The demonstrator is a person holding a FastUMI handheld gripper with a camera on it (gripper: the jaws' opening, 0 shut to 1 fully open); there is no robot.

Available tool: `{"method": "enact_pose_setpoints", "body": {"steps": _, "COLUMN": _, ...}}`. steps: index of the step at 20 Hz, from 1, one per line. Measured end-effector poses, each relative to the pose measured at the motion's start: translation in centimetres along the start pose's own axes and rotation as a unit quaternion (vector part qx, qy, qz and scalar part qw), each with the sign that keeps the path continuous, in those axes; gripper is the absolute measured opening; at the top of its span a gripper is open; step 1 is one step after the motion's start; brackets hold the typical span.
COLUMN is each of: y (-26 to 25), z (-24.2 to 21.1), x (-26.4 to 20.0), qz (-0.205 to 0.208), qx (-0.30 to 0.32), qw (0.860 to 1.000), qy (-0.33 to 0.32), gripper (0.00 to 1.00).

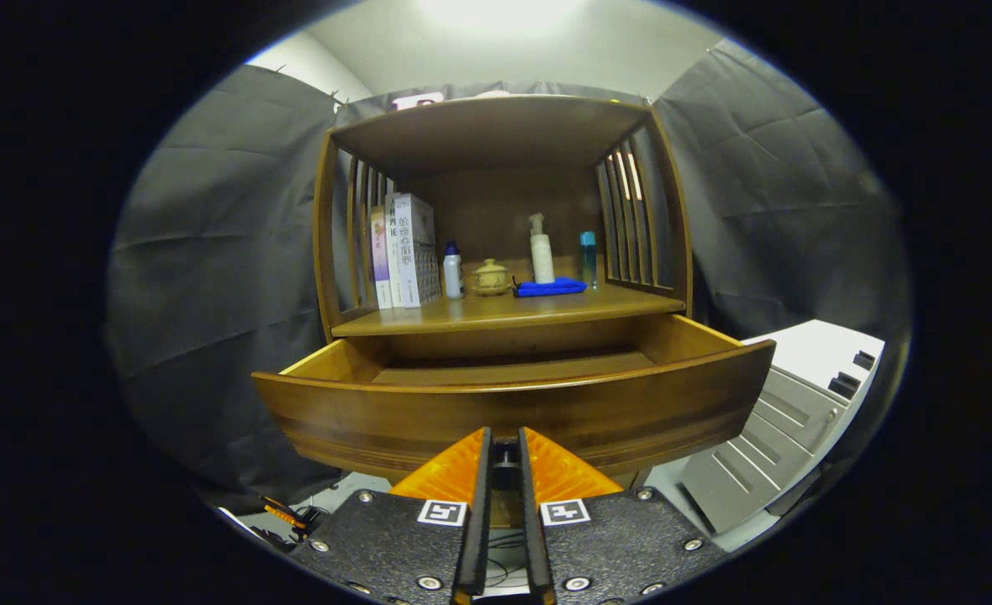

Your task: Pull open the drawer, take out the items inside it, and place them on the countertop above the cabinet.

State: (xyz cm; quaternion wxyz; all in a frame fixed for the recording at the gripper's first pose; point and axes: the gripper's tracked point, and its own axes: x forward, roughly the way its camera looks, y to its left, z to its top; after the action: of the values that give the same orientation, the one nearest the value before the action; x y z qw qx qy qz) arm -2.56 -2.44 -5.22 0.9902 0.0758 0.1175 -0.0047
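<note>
The claw grips a small dark knob on the curved, glossy wooden drawer, pulled open below the smooth surface carrying bottles and books

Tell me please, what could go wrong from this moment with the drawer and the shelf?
The gripper is nearly closed around the dark knob on the drawer front; letting go carelessly could jolt it. The drawer's inside is mostly hidden, so reaching in is partly blind. The countertop already holds books, bottles and a blue cloth, so placing items may knock something over.

Wooden drawer pulled open below countertop
</note>
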Motion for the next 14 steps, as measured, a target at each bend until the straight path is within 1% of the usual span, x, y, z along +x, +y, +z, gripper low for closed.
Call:
{"method": "enact_pose_setpoints", "body": {"steps": 4, "y": 0.2, "z": 0.0, "x": 0.3, "qz": 0.005, "qx": -0.063, "qw": 0.998, "qy": 0.023, "gripper": 0.59}}
{"method": "enact_pose_setpoints", "body": {"steps": 7, "y": 0.6, "z": 3.0, "x": 1.6, "qz": -0.002, "qx": -0.083, "qw": 0.996, "qy": 0.013, "gripper": 0.89}}
{"method": "enact_pose_setpoints", "body": {"steps": 10, "y": 0.3, "z": 5.4, "x": 3.9, "qz": -0.022, "qx": -0.079, "qw": 0.996, "qy": 0.018, "gripper": 0.90}}
{"method": "enact_pose_setpoints", "body": {"steps": 14, "y": -1.3, "z": 5.5, "x": 7.5, "qz": -0.064, "qx": -0.050, "qw": 0.994, "qy": 0.070, "gripper": 0.92}}
